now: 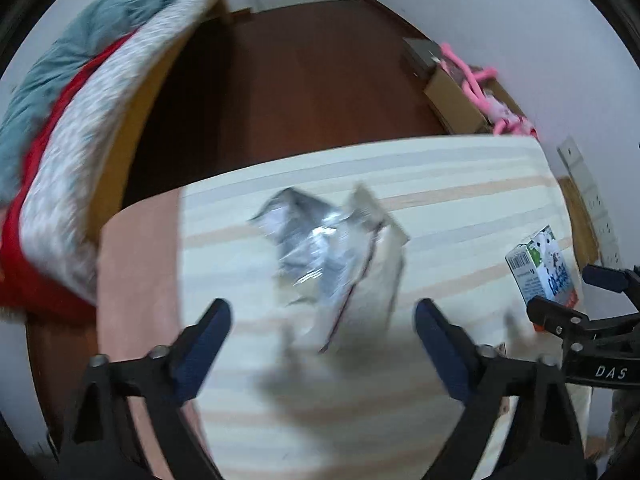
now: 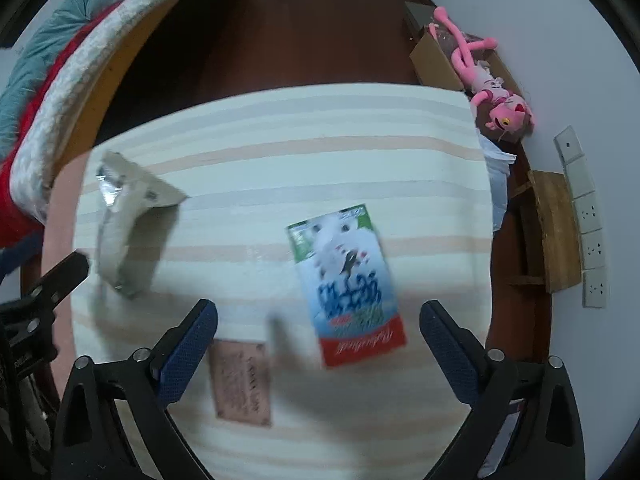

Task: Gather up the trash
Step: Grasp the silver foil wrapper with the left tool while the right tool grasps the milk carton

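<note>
**Both tongs spread wide above the trash on the striped surface**

The left tongs [image 1: 323, 320] hang wide open with nothing between their blue-padded fingers, just above a crumpled silver foil wrapper [image 1: 316, 240] that lies on the striped surface [image 1: 460, 168]. A pale, flattened paper package [image 1: 380, 248] lies against the wrapper on its right side, partly under it; blur hides where one ends and the other begins.

The right tongs [image 2: 319, 318] are likewise spread wide and grip nothing. Right in front of them, between the lines of their fingers, a milk carton [image 2: 348, 280] lies flat on the surface, its red end nearest the tongs and its green end farther away. To the left of the carton, nearer the tongs, a small pinkish-brown card [image 2: 242, 384] lies flat on the cloth. Well to the left of the carton sits the same pale package with a scrap of foil at its far end.

Beyond the carton, off the far right corner of the surface, a pink plush toy [image 2: 492, 92] lies on a cardboard box [image 2: 432, 60] against the wall. Far left of the carton, a bed [image 2: 60, 80] with red and teal bedding runs along the edge.
</note>
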Demonstrator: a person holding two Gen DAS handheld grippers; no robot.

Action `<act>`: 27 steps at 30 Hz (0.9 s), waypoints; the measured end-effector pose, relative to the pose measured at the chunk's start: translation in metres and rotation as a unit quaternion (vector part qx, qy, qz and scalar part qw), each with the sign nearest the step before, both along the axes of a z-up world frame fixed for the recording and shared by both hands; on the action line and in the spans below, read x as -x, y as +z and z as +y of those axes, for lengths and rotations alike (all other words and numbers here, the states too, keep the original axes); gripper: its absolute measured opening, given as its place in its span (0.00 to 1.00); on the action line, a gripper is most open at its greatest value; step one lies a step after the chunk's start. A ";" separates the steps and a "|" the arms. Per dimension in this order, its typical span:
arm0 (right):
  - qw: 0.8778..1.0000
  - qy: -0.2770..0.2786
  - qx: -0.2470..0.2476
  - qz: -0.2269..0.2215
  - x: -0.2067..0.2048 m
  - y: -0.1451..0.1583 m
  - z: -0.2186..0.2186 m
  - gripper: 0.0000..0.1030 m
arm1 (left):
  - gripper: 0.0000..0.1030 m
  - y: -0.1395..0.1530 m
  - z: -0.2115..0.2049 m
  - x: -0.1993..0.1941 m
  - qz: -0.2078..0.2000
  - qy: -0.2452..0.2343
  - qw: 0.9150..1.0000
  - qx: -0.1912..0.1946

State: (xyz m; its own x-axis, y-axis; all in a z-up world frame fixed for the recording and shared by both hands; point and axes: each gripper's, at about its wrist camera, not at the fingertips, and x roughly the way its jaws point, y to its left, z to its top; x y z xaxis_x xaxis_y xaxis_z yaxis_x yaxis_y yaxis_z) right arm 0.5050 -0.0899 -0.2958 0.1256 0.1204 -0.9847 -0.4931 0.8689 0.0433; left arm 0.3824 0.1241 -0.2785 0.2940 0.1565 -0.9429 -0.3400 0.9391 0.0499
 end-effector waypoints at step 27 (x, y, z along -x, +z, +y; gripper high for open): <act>0.998 0.010 -0.047 -0.042 0.042 0.031 0.004 0.54 | 0.13 0.043 -0.016 0.042 -0.050 0.011 0.997 -0.050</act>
